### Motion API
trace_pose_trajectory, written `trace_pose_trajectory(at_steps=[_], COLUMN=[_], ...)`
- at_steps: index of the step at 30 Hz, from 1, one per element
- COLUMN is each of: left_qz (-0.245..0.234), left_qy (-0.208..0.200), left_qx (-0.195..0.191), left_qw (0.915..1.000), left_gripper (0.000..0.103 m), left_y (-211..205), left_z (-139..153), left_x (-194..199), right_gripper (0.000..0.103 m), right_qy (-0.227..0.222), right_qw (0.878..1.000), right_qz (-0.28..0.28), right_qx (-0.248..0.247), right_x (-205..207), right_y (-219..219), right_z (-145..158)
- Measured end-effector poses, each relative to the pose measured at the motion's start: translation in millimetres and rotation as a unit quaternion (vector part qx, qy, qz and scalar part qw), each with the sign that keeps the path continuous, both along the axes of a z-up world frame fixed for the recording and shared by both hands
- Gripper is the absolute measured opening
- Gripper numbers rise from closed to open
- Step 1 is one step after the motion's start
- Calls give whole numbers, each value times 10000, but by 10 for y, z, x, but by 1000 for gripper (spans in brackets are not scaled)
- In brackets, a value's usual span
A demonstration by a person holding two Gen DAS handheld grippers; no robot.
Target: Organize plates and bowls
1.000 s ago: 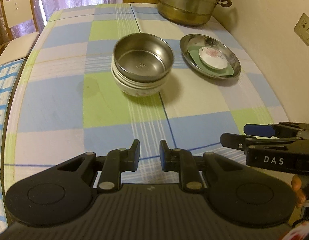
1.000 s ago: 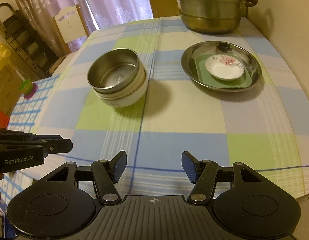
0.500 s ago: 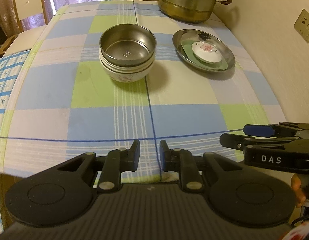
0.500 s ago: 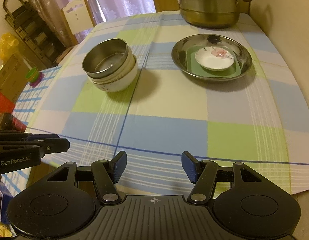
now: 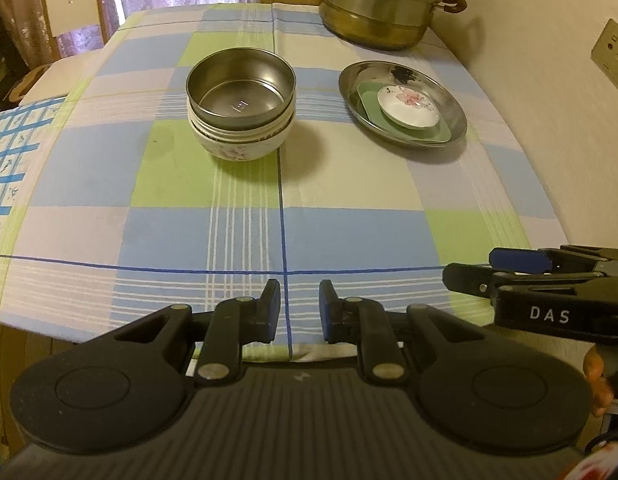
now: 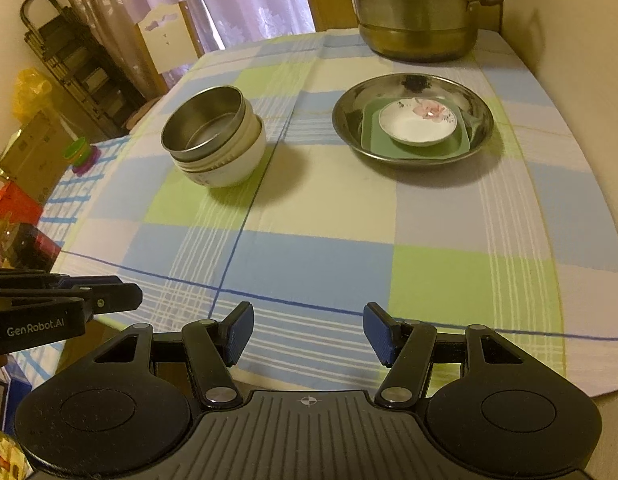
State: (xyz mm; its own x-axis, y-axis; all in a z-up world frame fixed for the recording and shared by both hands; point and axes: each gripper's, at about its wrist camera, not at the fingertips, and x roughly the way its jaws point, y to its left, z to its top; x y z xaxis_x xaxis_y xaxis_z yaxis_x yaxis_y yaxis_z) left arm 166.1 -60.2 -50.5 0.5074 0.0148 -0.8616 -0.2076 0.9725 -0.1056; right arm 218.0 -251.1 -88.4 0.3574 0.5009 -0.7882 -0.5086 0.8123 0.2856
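Observation:
A steel bowl (image 5: 241, 90) (image 6: 205, 128) sits nested on top of white floral bowls (image 5: 239, 146) (image 6: 229, 164) at mid-table. To its right a steel plate (image 5: 449, 104) (image 6: 349, 120) holds a green square dish (image 5: 369, 98) (image 6: 453, 148) with a small white flowered saucer (image 5: 407, 106) (image 6: 417, 122) on it. My left gripper (image 5: 299, 312) is empty over the table's near edge, jaws a narrow gap apart. My right gripper (image 6: 307, 334) is open and empty, also at the near edge. Each shows in the other's view (image 5: 509, 272) (image 6: 89, 296).
A large steel steamer pot (image 5: 385, 0) (image 6: 421, 8) stands at the far edge by the wall. A white chair (image 6: 169, 38) and curtains are beyond the table; a rack (image 6: 65, 56) and clutter lie at the left. Wall sockets (image 5: 613, 54) are at the right.
Both grippers have pulled back from the dishes toward the table's near edge, then the left one has edged forward a little. Their jaws have not changed. The dishes have not moved.

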Motion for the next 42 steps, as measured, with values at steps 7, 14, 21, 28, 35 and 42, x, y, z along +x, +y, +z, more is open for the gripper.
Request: trace_pose_trajectory(at_steps=[7, 14, 21, 28, 35, 42], left_qz=[239, 533, 570, 482, 326, 301], left_qy=[-71, -242, -545, -740, -741, -631], left_qx=[71, 179, 242, 77, -21, -114], left_qw=[9997, 9981, 9966, 9961, 9967, 9975], left_gripper=[18, 18, 18, 19, 19, 18], left_y=[-2, 297, 704, 1105, 1323, 1494], left_z=[24, 97, 172, 151, 9, -168], left_x=[-17, 53, 390, 861, 1252, 1444], right_gripper=[61, 61, 61, 61, 60, 43], right_qy=[-83, -340, -472, -604, -628, -484], right_qw=[9999, 9992, 9973, 9947, 9930, 9935], right_qz=[120, 102, -17, 14, 113, 85], right_qx=[69, 199, 556, 829, 992, 1027], right_x=[75, 279, 634, 992, 1267, 1471], right_y=[-62, 6, 265, 734, 1236, 1495], right_z=[4, 55, 134, 152, 30, -178])
